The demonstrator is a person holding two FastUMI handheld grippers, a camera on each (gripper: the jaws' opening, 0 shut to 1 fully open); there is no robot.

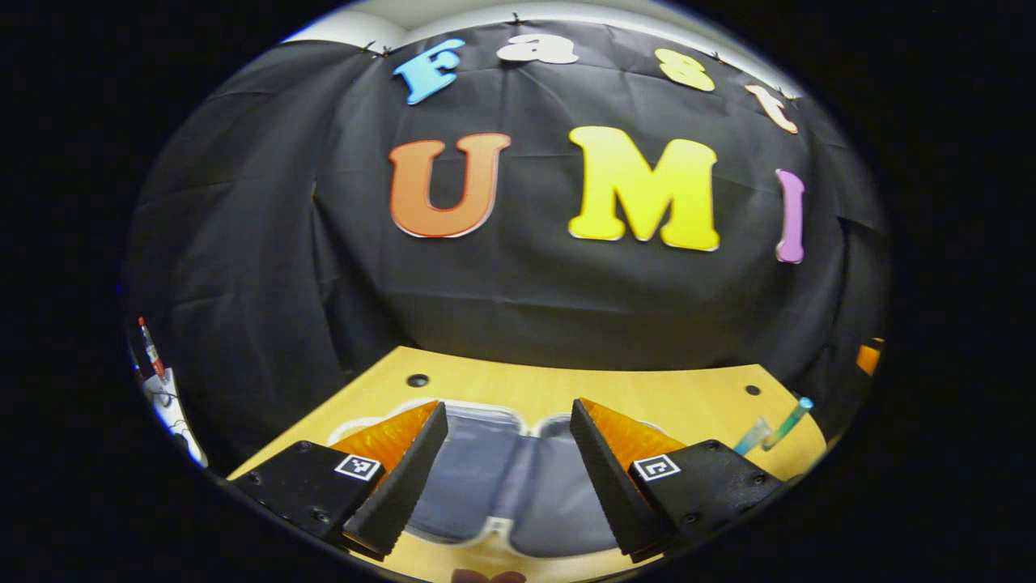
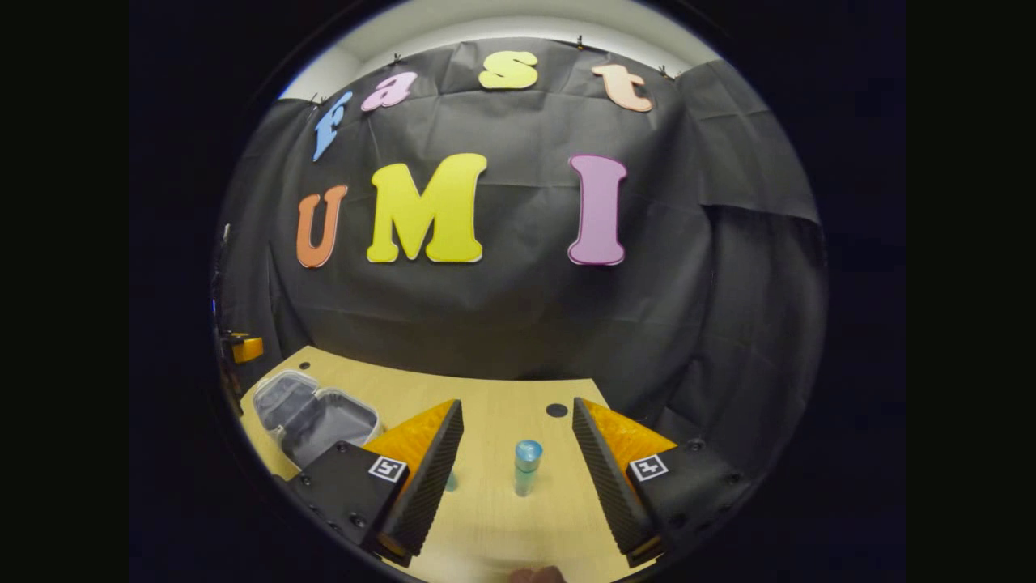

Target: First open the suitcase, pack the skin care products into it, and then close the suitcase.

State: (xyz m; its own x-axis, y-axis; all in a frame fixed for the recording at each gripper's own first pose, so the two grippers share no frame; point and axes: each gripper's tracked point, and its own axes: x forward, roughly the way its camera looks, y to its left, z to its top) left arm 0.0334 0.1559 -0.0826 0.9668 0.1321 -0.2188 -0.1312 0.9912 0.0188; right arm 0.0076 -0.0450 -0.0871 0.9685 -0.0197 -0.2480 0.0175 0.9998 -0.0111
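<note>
No legible text, brand or number noted on table items. Square coded marker tags noted on left gripper [image 1: 508, 474] finger mounts and on right gripper [image 2: 518, 474] finger mounts; patterns not readable as characters. Tubes [image 1: 773, 429] too small for label reading.

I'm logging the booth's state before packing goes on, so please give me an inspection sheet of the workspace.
Surface: wooden table, with dark round holes.
Job's things: suitcase lying open, grey lining showing, nothing seen inside; one teal-capped bottle upright, another bottle on the table right of the suitcase.
Clutter: nothing seen.
Grippers: left gripper open above the suitcase; right gripper open around the upright bottle, not touching.
Cables: nothing seen.
Surroundings: black cloth wall.
</note>
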